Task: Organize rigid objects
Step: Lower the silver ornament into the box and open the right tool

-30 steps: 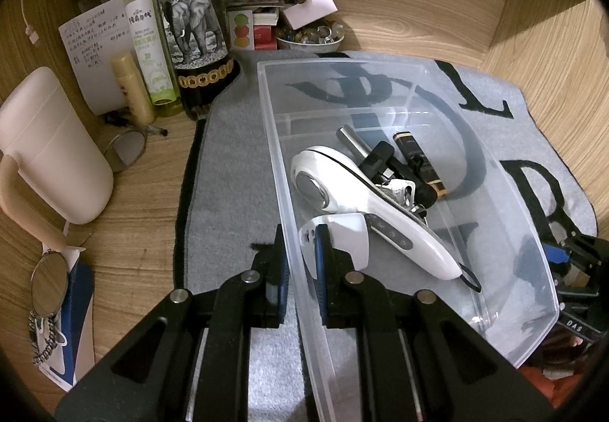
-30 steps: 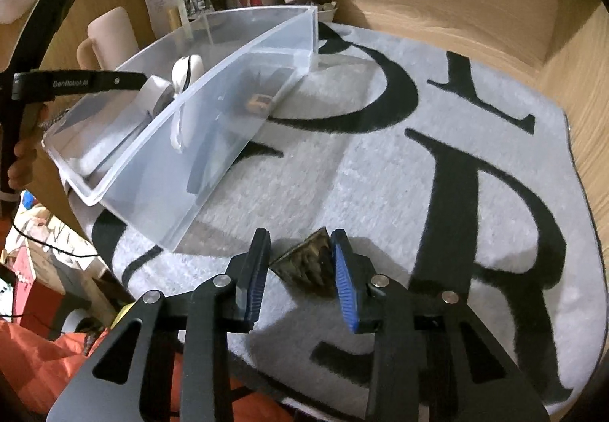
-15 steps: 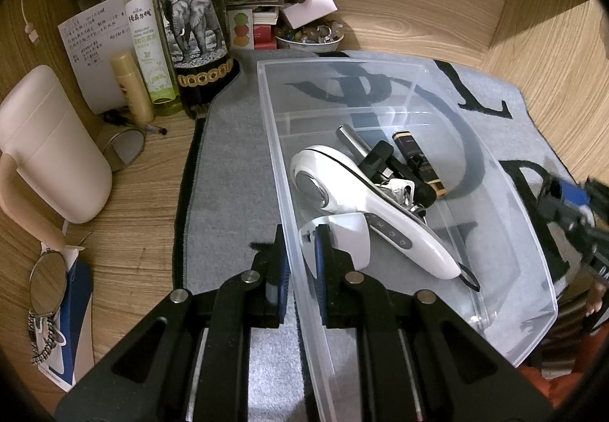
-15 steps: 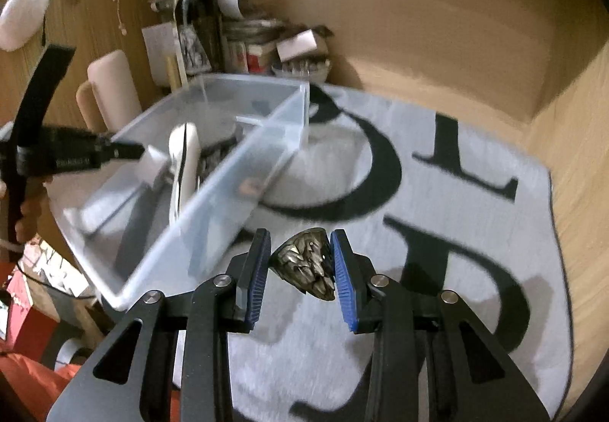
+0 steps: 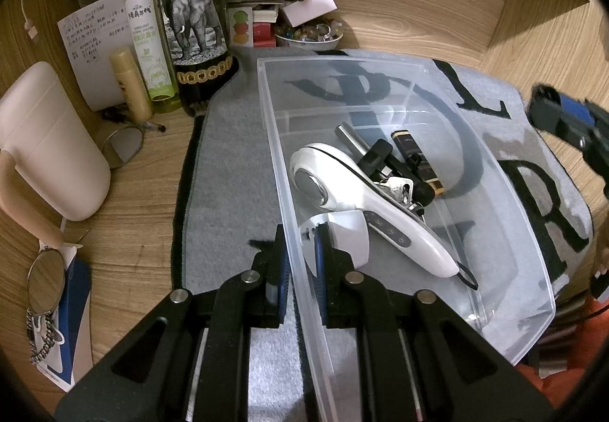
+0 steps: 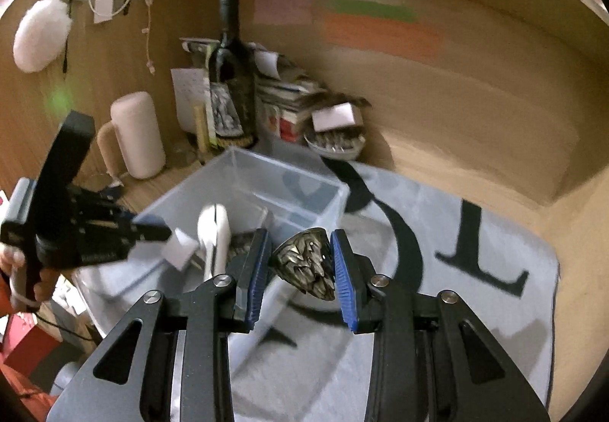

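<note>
A clear plastic bin stands on a grey mat with black letters. It holds a white handheld device, a dark tube and several small dark items. My left gripper is shut on the bin's near wall, one finger inside and one outside. My right gripper is shut on a dark patterned shell-like object and holds it in the air above the mat, beside the bin. It also shows at the right edge of the left wrist view.
Behind the bin stand a wine bottle with an elephant label, a green spray bottle, a small bowl of trinkets and stacked papers. A cream mug and a small mirror lie left. Wooden walls enclose the desk.
My right gripper has lifted the dark object off the mat and carried it up and toward the bin. My left gripper has kept its hold on the bin wall.
</note>
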Motion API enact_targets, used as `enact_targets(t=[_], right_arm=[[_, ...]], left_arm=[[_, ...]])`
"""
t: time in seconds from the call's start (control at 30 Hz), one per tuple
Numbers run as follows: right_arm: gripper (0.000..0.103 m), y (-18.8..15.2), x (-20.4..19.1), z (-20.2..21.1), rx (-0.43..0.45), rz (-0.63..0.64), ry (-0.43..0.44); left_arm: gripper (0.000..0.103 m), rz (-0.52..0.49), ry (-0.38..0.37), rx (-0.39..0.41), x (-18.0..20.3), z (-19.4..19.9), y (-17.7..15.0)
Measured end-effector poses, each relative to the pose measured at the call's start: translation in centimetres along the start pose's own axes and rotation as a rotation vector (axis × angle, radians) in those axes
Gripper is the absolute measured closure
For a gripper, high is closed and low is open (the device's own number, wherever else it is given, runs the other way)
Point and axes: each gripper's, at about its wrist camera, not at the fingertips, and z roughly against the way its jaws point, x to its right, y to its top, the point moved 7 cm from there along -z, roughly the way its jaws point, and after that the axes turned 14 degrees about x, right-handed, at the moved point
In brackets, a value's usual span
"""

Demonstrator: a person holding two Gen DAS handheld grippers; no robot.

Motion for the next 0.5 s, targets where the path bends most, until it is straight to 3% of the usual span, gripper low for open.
enact_targets(t=[0.3,0.5], right_arm=[[0.073,1.9,-2.3,-2.9,0.005,0.036,0.067],[0.073,0.8,-4.2,-5.7,-0.078,0.07,0.118]], left_arm=[[0.092,0.005,-0.008,-0.001,0.0,0.1,-0.1],[0.092,0.006,-0.011,-0.002,0.1,0.1,-0.1]])
